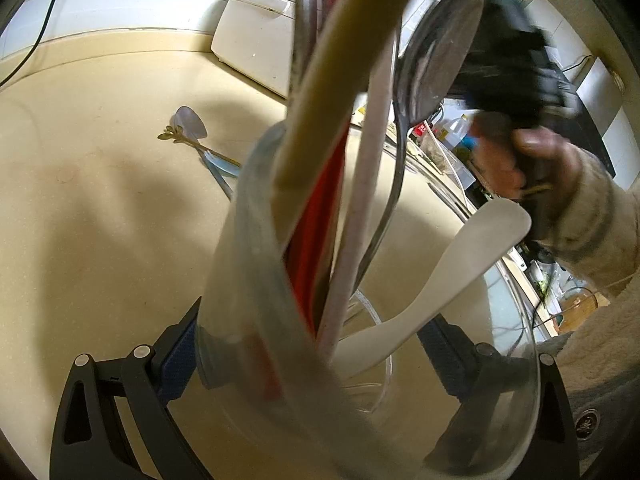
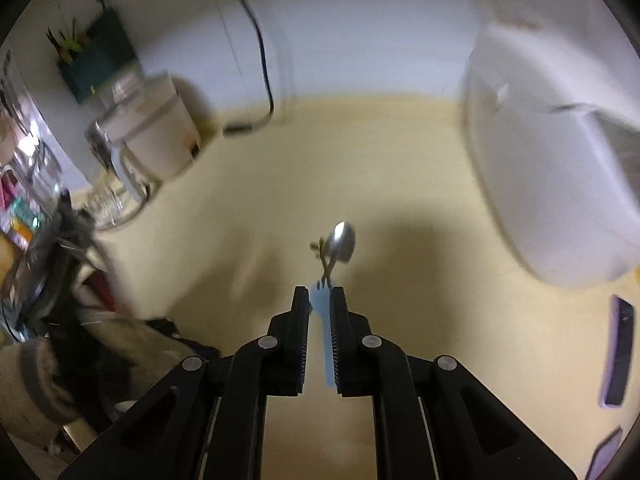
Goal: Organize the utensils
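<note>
Between the blue-padded fingers of the left gripper [image 1: 316, 356] stands a clear glass jar [image 1: 256, 320], its wall pressed by both pads, so the jaws stand wide and grip it. The jar is crowded with long utensils: a thick beige handle [image 1: 320, 96], a red handle [image 1: 320, 216] behind it, a pale pinkish-white stick [image 1: 368, 184], a dark metal ladle [image 1: 444, 52] whose bowl rises above the rim, and a white rice paddle [image 1: 452, 272] leaning out to the right. Their lower ends blur together through the glass and cannot be told apart. Beyond the jar, on the beige countertop [image 1: 100, 200], lie a metal spoon [image 1: 191, 122] crossed by a gold leaf-ended utensil [image 1: 176, 138] and something pale blue, partly hidden by the jar. A white appliance [image 1: 256, 32] sits at the back wall.

In the right wrist view, the right gripper [image 2: 321, 300] has its jaws nearly together, with only a narrow slit between them. A light blue strip [image 2: 322, 312] shows in that slit; whether the pads pinch it or it lies on the counter below cannot be told. Just past the fingertips lie the same spoon [image 2: 343, 240] and gold piece [image 2: 319, 249]. This view is motion-blurred. A white rounded appliance [image 2: 560, 184] is cut off at the right edge, a phone [image 2: 618, 352] lies near it, and a sleeve [image 2: 36, 384] enters at lower left.
</note>
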`<state>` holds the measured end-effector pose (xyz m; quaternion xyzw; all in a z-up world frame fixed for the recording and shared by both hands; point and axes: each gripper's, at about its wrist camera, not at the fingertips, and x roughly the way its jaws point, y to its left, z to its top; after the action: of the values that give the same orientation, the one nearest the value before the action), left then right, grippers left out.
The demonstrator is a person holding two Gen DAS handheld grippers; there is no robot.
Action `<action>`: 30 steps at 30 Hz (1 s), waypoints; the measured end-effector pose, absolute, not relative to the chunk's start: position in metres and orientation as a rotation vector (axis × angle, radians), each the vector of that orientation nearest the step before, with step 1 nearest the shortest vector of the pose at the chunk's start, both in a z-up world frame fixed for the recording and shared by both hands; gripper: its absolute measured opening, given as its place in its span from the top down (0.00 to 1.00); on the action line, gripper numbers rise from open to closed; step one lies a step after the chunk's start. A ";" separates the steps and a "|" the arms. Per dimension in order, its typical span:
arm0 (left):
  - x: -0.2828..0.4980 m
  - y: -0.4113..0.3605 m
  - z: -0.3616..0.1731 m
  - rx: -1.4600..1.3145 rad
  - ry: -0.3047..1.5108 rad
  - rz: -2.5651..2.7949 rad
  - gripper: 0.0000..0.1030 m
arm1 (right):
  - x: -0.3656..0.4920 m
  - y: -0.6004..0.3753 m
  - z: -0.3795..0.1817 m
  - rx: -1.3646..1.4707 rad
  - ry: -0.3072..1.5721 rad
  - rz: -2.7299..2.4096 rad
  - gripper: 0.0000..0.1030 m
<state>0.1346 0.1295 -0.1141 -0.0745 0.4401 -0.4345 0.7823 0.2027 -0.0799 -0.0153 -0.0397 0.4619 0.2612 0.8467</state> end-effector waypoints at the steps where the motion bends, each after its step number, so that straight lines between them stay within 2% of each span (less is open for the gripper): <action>1: 0.135 0.130 -0.114 -0.161 0.950 -0.938 0.05 | 0.208 -0.074 -0.022 -0.100 0.982 0.554 0.87; 10: 0.137 0.133 -0.115 -0.170 0.950 -0.941 0.05 | 0.259 -0.006 -0.082 -0.424 1.067 0.587 0.84; 19: 0.137 0.133 -0.116 -0.170 0.951 -0.942 0.05 | 0.260 -0.002 -0.085 -0.459 1.041 0.597 0.80; 20: 0.137 0.133 -0.116 -0.170 0.951 -0.942 0.05 | 0.259 -0.004 -0.084 -0.460 1.047 0.603 0.82; 21: 0.137 0.133 -0.116 -0.170 0.951 -0.942 0.05 | 0.257 -0.006 -0.084 -0.455 1.058 0.615 0.92; 24: 0.137 0.133 -0.116 -0.170 0.950 -0.942 0.05 | 0.255 -0.011 -0.084 -0.449 1.062 0.615 0.97; 30: 0.137 0.133 -0.116 -0.170 0.950 -0.942 0.05 | 0.243 -0.043 -0.081 -0.268 1.094 0.618 0.97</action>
<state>0.1373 0.1334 -0.1157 -0.0786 0.4400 -0.4360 0.7811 0.2432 -0.0431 -0.0813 -0.1252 0.5102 0.2884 0.8005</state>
